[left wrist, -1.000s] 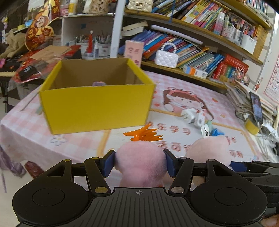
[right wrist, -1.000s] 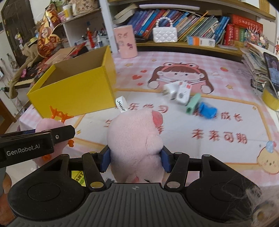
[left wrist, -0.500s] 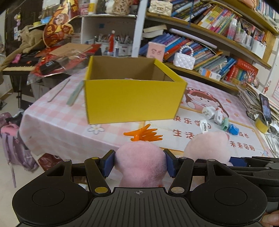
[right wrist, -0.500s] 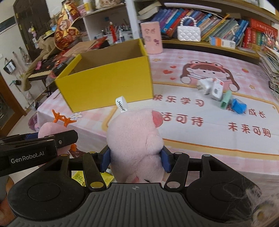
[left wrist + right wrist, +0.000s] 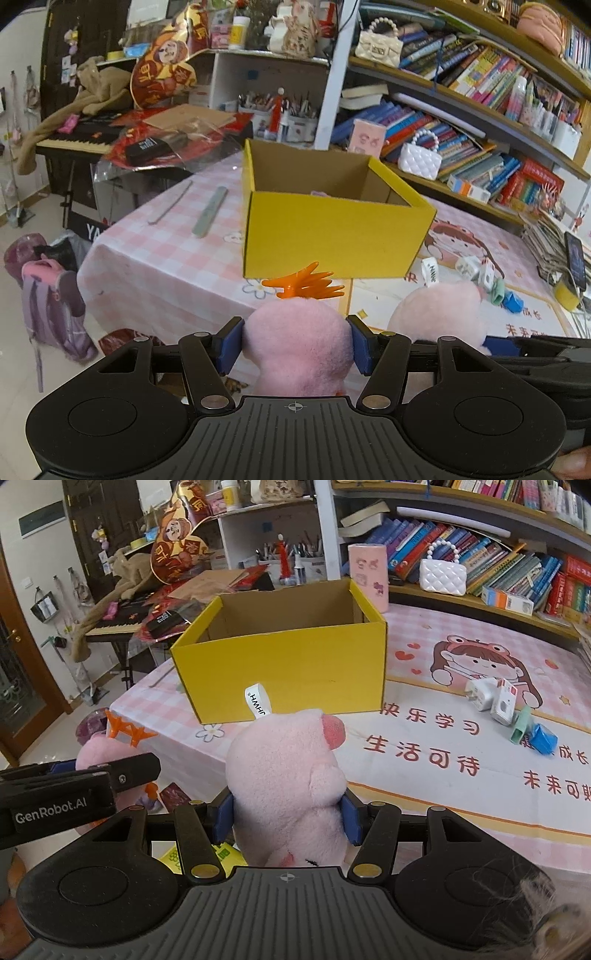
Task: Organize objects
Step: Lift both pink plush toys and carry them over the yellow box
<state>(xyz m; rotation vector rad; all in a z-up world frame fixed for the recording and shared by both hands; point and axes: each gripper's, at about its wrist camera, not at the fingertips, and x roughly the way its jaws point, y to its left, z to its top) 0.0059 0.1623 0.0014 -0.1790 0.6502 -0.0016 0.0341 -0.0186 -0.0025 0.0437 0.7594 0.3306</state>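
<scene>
Pink plush with orange antlers (image 5: pixel 299 350): clamped between the blue pads of the left gripper (image 5: pixel 295 345), held off the near edge of the table (image 5: pixel 166 266). Pink plush pig (image 5: pixel 286 782) with white tag: clamped in the right gripper (image 5: pixel 286 818), also near the table's front edge. Both toys sit side by side, close together, the antlered one on the left. Yellow cardboard box (image 5: pixel 288 664), open-topped, stands beyond them on the pink checked cloth. Chargers (image 5: pixel 493 698) and a blue clip (image 5: pixel 543 738) lie to the right; bookshelves (image 5: pixel 498 565) at the far side.
</scene>
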